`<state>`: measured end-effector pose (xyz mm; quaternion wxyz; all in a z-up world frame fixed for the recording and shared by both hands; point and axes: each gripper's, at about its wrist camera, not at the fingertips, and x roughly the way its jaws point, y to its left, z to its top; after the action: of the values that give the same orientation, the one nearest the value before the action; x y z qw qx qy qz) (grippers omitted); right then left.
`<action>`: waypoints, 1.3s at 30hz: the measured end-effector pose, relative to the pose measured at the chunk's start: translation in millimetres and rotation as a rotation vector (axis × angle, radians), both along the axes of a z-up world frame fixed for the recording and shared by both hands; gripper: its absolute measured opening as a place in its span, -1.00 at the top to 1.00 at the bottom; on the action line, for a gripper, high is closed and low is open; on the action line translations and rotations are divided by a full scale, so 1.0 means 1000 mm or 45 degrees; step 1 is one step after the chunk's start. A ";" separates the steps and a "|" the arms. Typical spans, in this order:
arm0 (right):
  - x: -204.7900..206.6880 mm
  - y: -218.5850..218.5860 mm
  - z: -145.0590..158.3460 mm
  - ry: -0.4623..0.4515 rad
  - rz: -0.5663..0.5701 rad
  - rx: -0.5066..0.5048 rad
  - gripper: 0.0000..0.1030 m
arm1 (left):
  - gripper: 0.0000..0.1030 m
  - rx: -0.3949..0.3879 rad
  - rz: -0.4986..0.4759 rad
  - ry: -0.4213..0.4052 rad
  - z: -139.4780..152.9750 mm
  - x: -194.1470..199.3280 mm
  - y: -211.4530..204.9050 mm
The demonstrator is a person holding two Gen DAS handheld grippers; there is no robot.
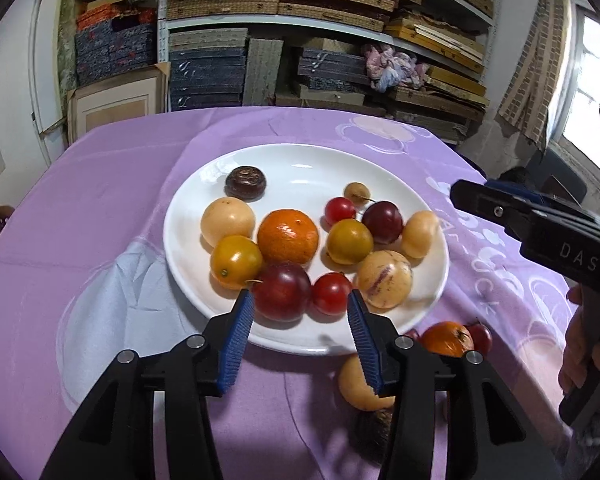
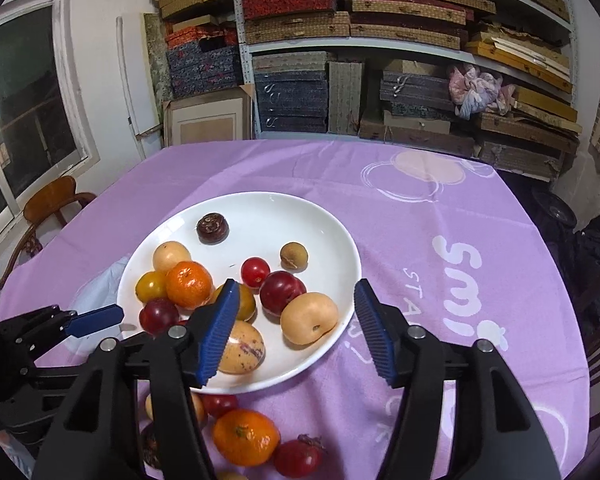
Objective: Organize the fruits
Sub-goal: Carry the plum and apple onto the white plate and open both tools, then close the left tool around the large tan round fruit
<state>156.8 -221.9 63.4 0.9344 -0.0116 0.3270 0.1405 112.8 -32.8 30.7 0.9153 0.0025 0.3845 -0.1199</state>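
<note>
A white plate [image 1: 300, 168] on the purple cloth holds several fruits: an orange [image 1: 288, 236], yellow and red tomatoes, dark plums, pale round fruits and a brown wrinkled one [image 1: 245, 183]. My left gripper [image 1: 300, 308] hovers open at the plate's near rim. A dark red plum [image 1: 282, 296] and a red tomato [image 1: 331, 293] lie between its blue pads, not squeezed. My right gripper [image 2: 296, 300] is open over the plate [image 2: 268, 216]. A tan fruit [image 2: 309, 318] lies loose between its pads. An orange [image 2: 246, 436] and other fruits lie on the cloth in front of the plate.
The purple tablecloth [image 2: 420, 240] covers a round table. Shelves stacked with boxes [image 2: 380, 40] stand behind it. A wooden chair [image 2: 48, 204] sits at the left by a window. A person's hand [image 1: 580, 344] holds the right gripper's black body [image 1: 540, 232].
</note>
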 end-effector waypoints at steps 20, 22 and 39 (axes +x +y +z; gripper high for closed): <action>-0.034 -0.023 0.036 -0.076 0.035 0.057 -0.37 | -0.07 0.138 -0.219 0.064 -0.035 -0.028 -0.050; -0.034 -0.024 0.037 -0.072 0.033 0.064 -0.37 | -0.10 0.141 -0.172 0.073 -0.039 -0.024 -0.046; -0.037 -0.014 0.011 0.057 0.124 -0.020 -0.38 | 0.08 0.044 0.065 0.145 -0.042 -0.009 0.021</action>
<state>120.2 -236.3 74.0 0.9189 -0.0318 0.3478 0.1833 103.7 -11.7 -11.6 0.8945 0.0016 0.4379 -0.0900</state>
